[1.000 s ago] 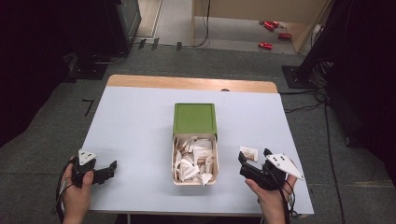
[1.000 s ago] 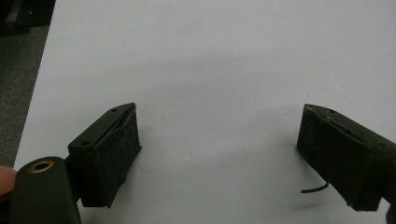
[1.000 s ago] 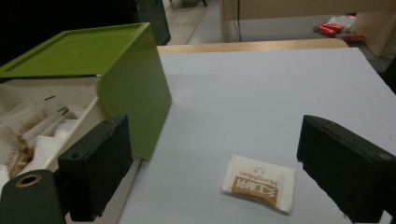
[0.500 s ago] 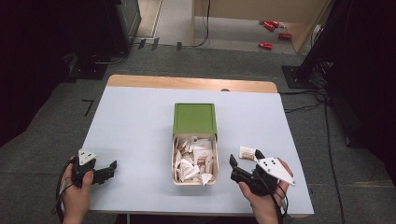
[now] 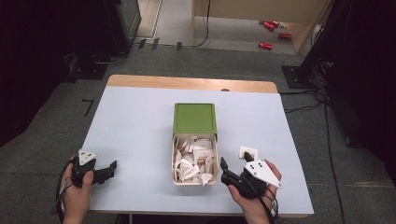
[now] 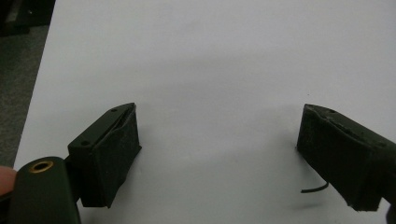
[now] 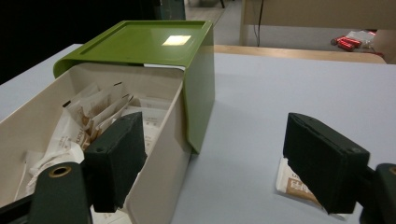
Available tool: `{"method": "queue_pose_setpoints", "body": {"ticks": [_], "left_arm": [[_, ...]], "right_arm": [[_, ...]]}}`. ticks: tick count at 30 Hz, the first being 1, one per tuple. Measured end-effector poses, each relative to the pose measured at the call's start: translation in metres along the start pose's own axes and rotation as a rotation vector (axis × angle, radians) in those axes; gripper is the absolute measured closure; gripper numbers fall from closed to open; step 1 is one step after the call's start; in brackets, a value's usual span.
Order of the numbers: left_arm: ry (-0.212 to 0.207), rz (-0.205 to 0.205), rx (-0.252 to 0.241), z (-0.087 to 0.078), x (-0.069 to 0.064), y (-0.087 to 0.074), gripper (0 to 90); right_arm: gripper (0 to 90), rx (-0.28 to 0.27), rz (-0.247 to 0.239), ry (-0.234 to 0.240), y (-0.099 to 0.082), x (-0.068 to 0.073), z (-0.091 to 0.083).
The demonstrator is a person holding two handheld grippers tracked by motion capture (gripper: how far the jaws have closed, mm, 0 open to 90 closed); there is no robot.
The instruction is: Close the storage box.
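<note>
1. One loose packet (image 5: 248, 153) lies flat on the bench (image 5: 140, 121), just right of the box (image 5: 195, 158).
2. One white box, heaped with packets, its green lid (image 5: 194, 117) slid far.
3. Right claw (image 5: 224, 171) wide, just been closing, holding nothing, beside the box's near-right corner.
4. Left claw (image 5: 111, 168) wide, holding nothing, near-left.

No print can be read. The packets (image 7: 88, 119) in the box (image 7: 159, 154) and the loose packet (image 7: 299, 184) on the desk (image 7: 261, 93) carry brown print too blurred to make out.
</note>
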State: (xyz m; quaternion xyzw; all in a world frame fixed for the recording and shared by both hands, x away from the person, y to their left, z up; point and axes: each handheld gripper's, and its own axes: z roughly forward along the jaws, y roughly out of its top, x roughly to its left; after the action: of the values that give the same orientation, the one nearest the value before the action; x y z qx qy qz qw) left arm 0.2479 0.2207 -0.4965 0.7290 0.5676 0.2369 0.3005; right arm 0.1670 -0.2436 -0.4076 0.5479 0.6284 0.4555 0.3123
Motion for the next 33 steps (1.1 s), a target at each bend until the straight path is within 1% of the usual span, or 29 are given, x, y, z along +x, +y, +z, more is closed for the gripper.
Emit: {"method": "queue_pose_setpoints", "body": {"ticks": [2,3,4,7,10,11,12,13,14,15,16,17,18,19,20,21,24,25,26,28,29,31,33], "left_arm": [[0.000,-0.001,0.000,0.000,0.000,0.000,13.5],[0.000,-0.001,0.000,0.000,0.000,0.000,13.5],[-0.001,-0.001,0.000,0.000,0.000,0.000,13.5],[-0.002,-0.002,-0.001,0.000,0.000,0.000,13.5],[-0.003,-0.003,-0.001,0.000,0.000,0.000,13.5],[-0.004,-0.003,-0.002,0.000,0.000,0.000,13.5],[-0.004,-0.003,-0.002,0.000,0.000,0.000,13.5],[-0.004,-0.004,-0.001,0.000,0.000,0.000,13.5],[-0.004,-0.004,-0.002,0.000,0.000,0.000,13.5],[-0.004,-0.004,-0.002,0.000,0.001,0.000,13.5],[-0.005,-0.005,-0.002,0.000,0.001,0.000,13.5],[-0.006,-0.005,-0.002,0.000,0.001,0.000,13.5],[-0.006,-0.006,-0.002,0.000,0.001,0.000,13.5],[-0.006,-0.006,-0.002,0.000,0.001,0.000,13.5],[-0.006,-0.006,-0.002,0.000,0.001,0.000,13.5],[-0.006,-0.006,-0.002,0.000,0.001,0.000,13.5],[-0.007,-0.006,-0.003,0.000,0.001,0.000,13.5],[-0.007,-0.004,-0.001,0.000,0.001,0.000,13.5],[-0.007,-0.004,-0.001,0.000,0.001,0.000,13.4],[-0.006,-0.005,-0.001,0.000,0.001,0.000,13.5],[-0.007,-0.006,-0.002,0.000,0.001,0.000,13.5],[-0.007,-0.005,-0.002,0.000,0.001,0.000,13.5],[-0.008,-0.006,-0.002,0.000,0.001,0.000,13.5]], "right_arm": [[24.6,0.004,-0.007,0.012,-0.002,0.005,0.001],[24.6,0.004,-0.007,0.012,-0.002,0.005,0.001],[27.4,0.007,-0.016,0.017,-0.003,0.007,0.001],[33.1,0.019,-0.034,0.055,-0.006,0.013,0.003],[43.4,0.028,-0.052,0.059,-0.011,0.019,0.006],[49.3,0.035,-0.051,0.065,-0.015,0.021,0.008],[49.3,0.035,-0.051,0.065,-0.015,0.021,0.008],[51.2,0.043,-0.057,0.070,-0.017,0.022,0.009],[55.5,0.050,-0.069,0.063,-0.023,0.026,0.012],[55.5,0.050,-0.069,0.063,-0.023,0.026,0.012],[61.1,0.053,-0.071,0.067,-0.025,0.027,0.013],[63.6,0.057,-0.062,0.069,-0.028,0.028,0.014],[64.8,0.064,-0.043,0.074,-0.031,0.028,0.015],[66.9,0.068,-0.021,0.060,-0.036,0.029,0.017],[66.9,0.068,-0.021,0.060,-0.036,0.029,0.017],[68.6,0.057,-0.019,0.035,-0.042,0.029,0.018],[71.2,0.050,-0.014,0.027,-0.046,0.030,0.019],[74.5,0.032,-0.031,0.002,-0.049,0.035,0.018],[74.5,0.032,-0.031,0.002,-0.049,0.035,0.018],[77.6,0.022,-0.046,-0.022,-0.053,0.040,0.018],[78.0,0.028,-0.046,-0.033,-0.056,0.043,0.019],[78.0,0.036,-0.042,-0.034,-0.058,0.043,0.020],[78.4,0.047,-0.023,-0.033,-0.061,0.042,0.020]]}}
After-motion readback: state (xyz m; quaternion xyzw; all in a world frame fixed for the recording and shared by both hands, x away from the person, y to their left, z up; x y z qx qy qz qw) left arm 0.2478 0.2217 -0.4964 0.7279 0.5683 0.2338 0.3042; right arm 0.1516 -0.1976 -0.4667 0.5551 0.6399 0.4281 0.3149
